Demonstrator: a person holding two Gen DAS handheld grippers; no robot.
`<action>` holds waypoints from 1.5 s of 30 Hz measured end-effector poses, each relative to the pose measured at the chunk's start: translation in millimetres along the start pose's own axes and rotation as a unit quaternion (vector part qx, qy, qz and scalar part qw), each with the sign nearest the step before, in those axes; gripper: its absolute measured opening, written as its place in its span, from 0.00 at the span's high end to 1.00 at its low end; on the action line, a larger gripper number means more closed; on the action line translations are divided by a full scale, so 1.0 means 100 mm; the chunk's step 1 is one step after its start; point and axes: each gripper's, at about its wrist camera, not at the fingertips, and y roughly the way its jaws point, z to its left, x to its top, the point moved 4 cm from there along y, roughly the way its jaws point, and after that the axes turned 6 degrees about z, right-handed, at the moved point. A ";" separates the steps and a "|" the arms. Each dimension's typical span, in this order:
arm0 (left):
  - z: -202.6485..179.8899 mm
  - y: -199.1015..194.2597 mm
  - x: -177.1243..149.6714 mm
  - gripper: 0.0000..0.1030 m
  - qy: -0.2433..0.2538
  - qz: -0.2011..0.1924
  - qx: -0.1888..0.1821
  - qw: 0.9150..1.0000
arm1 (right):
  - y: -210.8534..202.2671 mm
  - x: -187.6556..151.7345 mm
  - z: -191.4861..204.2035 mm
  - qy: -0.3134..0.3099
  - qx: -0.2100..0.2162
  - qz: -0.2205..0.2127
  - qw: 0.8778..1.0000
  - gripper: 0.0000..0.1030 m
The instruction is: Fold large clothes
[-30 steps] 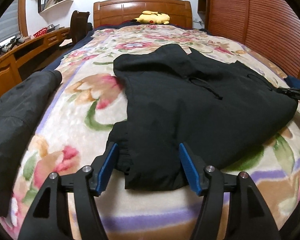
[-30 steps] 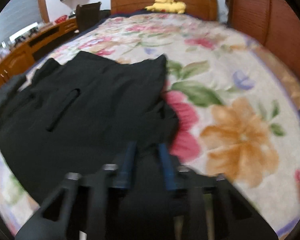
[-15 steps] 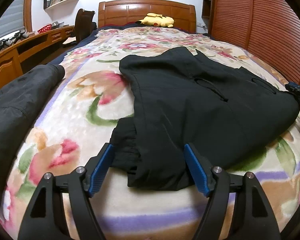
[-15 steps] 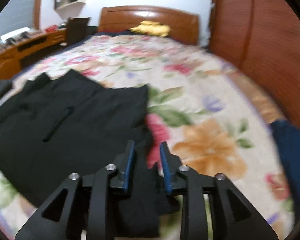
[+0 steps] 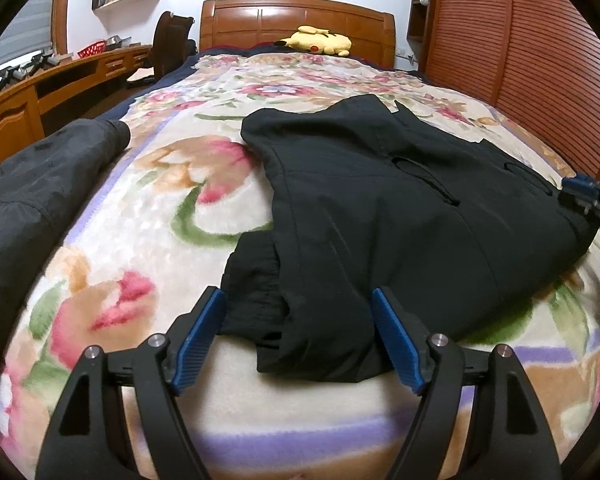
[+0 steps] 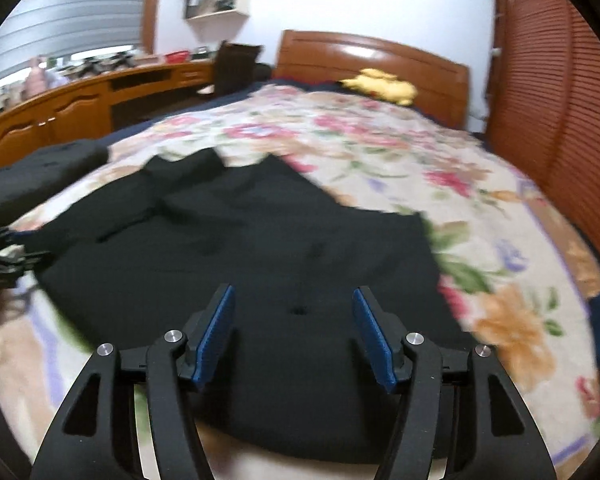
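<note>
A black jacket [image 5: 400,216] lies partly folded on the floral bed blanket [image 5: 172,216]. My left gripper [image 5: 300,340] is open, its blue pads either side of the jacket's near left corner, low over the blanket. My right gripper [image 6: 294,338] is open and empty above the jacket's [image 6: 240,256] near right part. The right gripper also shows in the left wrist view [image 5: 592,200] at the jacket's right edge. The left gripper shows at the left edge of the right wrist view [image 6: 0,256].
A second dark garment [image 5: 32,200] lies along the bed's left edge. A yellow plush toy [image 5: 316,40] sits by the wooden headboard [image 5: 296,16]. A wooden desk [image 5: 40,92] and chair [image 5: 172,48] stand left; a slatted wardrobe [image 5: 540,60] stands right.
My right gripper has opened, let go of the jacket fold and swung left over the jacket. My left gripper has stayed open at the near corner.
</note>
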 end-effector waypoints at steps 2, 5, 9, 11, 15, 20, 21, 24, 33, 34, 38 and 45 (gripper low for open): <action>0.01 0.00 0.00 0.25 -0.002 0.001 -0.002 1.000 | 0.05 -0.01 0.14 -0.009 0.008 0.001 1.000 0.39; 0.01 0.01 0.00 0.24 -0.003 0.002 0.001 1.000 | 0.24 -0.10 0.26 -0.013 0.037 0.026 0.999 0.39; 0.00 0.02 0.02 0.23 -0.005 0.011 0.006 1.000 | 0.43 -0.19 0.26 -0.016 0.052 0.054 0.997 0.38; 0.01 0.00 0.03 0.23 -0.015 0.012 0.006 1.000 | 0.45 -0.20 0.27 -0.018 0.053 0.058 0.997 0.38; 0.01 -0.06 0.04 0.23 -0.025 0.004 0.026 0.999 | 0.45 -0.23 0.30 -0.024 0.047 0.060 0.997 0.38; -0.01 -0.08 0.03 0.30 -0.043 0.011 0.036 0.998 | 0.43 -0.24 0.30 -0.025 0.047 0.056 0.997 0.38; -0.01 -0.08 0.02 0.32 -0.050 0.016 0.032 0.998 | 0.42 -0.24 0.30 -0.025 0.047 0.055 0.997 0.38; 0.03 -0.08 0.02 0.34 -0.080 0.025 0.015 0.996 | 0.41 -0.25 0.31 -0.028 0.045 0.053 0.997 0.38; -0.11 -0.13 0.10 0.80 -0.078 0.041 -0.004 0.996 | 0.34 -0.28 0.27 -0.023 0.068 0.052 0.996 0.38; -0.16 -0.20 0.14 0.85 -0.066 0.036 -0.001 0.997 | 0.34 -0.28 0.27 -0.023 0.069 0.051 0.996 0.38; -0.39 -0.46 0.38 0.90 -0.022 0.011 0.021 0.999 | 0.33 -0.29 0.26 -0.023 0.070 0.050 0.996 0.38; -0.89 -0.85 0.82 0.91 0.038 -0.047 0.009 0.998 | 0.25 -0.33 0.17 -0.008 0.087 0.045 0.995 0.38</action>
